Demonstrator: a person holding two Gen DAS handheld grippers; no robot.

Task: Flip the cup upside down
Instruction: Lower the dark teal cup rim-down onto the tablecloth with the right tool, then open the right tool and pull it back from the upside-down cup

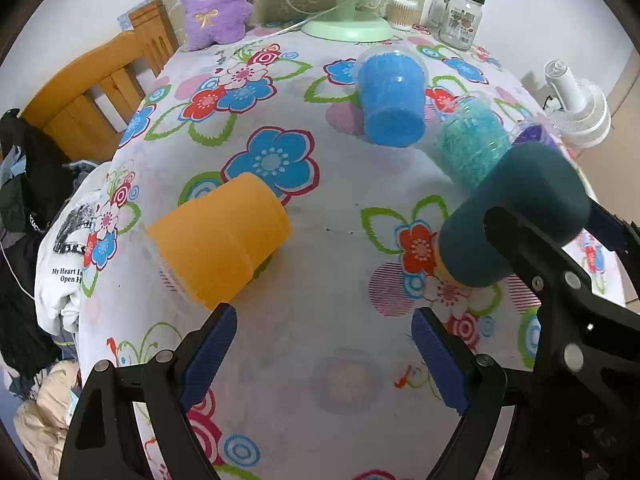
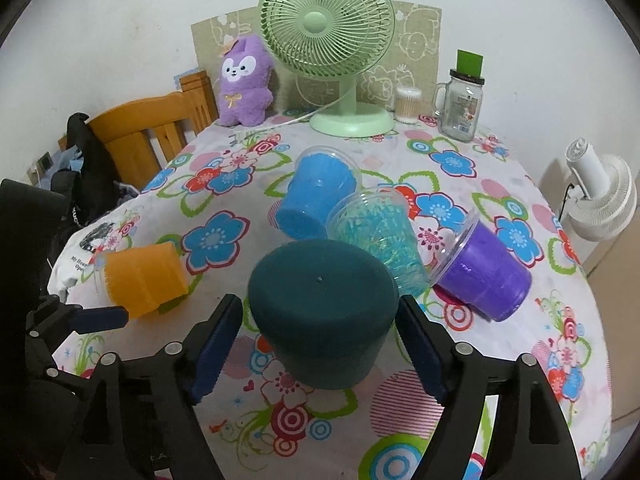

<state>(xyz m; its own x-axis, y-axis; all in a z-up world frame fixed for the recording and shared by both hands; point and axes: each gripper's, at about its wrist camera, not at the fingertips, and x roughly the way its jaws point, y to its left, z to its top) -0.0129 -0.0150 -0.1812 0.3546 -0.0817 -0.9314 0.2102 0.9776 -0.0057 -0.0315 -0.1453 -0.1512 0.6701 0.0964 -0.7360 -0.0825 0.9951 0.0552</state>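
Observation:
A dark teal cup (image 2: 324, 312) is held between my right gripper's (image 2: 320, 320) fingers, base up and tilted, just above the floral tablecloth (image 2: 224, 240). It also shows in the left wrist view (image 1: 516, 216), clamped by the right gripper's black jaws. My left gripper (image 1: 324, 320) is open and empty, just in front of an orange cup (image 1: 224, 244) that lies on its side. The orange cup also shows in the right wrist view (image 2: 140, 276).
A blue cup (image 2: 316, 196), a clear cup with teal shreds (image 2: 376, 228) and a purple cup (image 2: 484, 268) lie tipped behind the teal cup. A green fan (image 2: 328, 60), purple plush (image 2: 244, 84), glass jar (image 2: 460, 104) stand at the back. A wooden chair (image 2: 152, 128) is at left.

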